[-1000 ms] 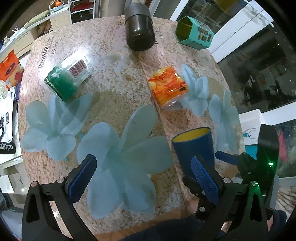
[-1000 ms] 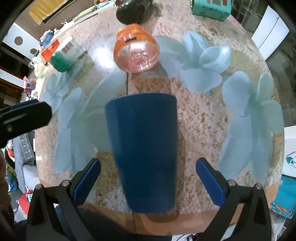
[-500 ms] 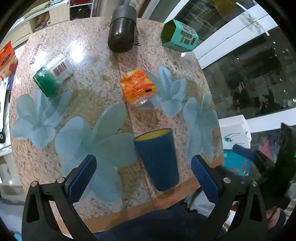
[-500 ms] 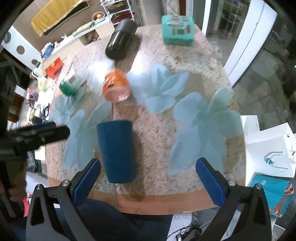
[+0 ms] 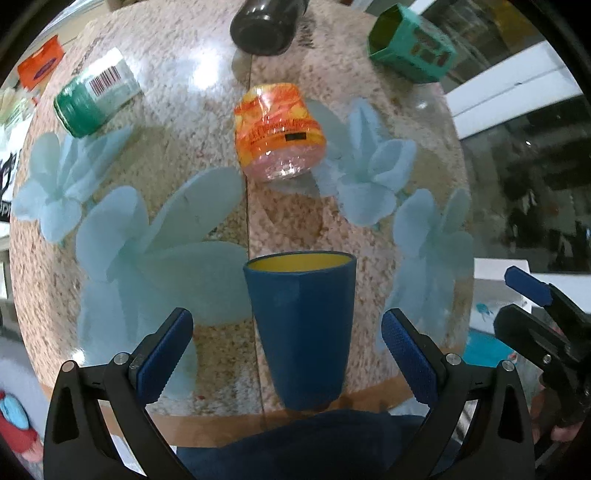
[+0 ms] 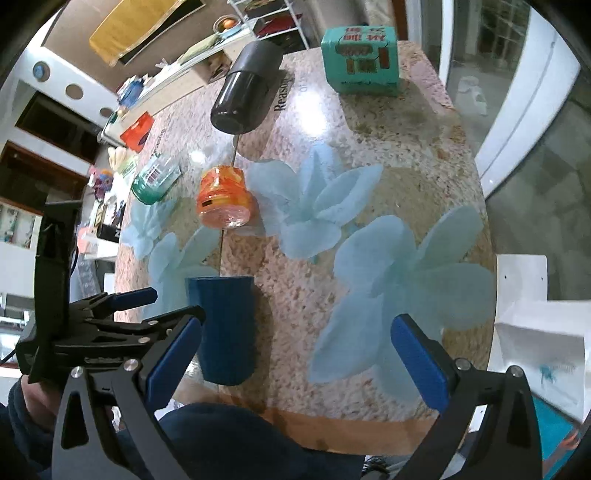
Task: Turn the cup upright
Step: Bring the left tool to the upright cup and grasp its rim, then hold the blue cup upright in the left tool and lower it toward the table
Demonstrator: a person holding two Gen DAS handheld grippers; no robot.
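A blue cup [image 5: 301,328] with a yellow inside is seen standing upright, mouth up, near the front edge of the tabletop [image 5: 177,96], which is speckled stone printed with pale blue flowers. In the left wrist view the cup is framed between the two blue pads of the left hand-held gripper [image 5: 287,354], whose jaws are spread wide; a clear gap is left on either side, so the cup is not touched. In the right wrist view the same cup [image 6: 225,325] is found at the lower left, just beyond the left pad of the right hand-held gripper [image 6: 295,354], which is likewise held wide apart with nothing between its pads. The left hand-held gripper [image 6: 140,306] is also seen there from the side, close to the cup's left wall; whether contact is made cannot be told from that angle.

Behind the cup, an orange jar [image 5: 279,131] is laid on its side near the middle seam of the tabletop. A green-capped jar [image 5: 94,98] with a barcode label is laid on its side to the far left, well apart from the cup. A black cylinder [image 5: 266,22] is laid at the far edge, and a teal box [image 5: 412,48] is set at the far right corner. A white paper bag [image 6: 535,325] is visible beyond the right edge of the tabletop.
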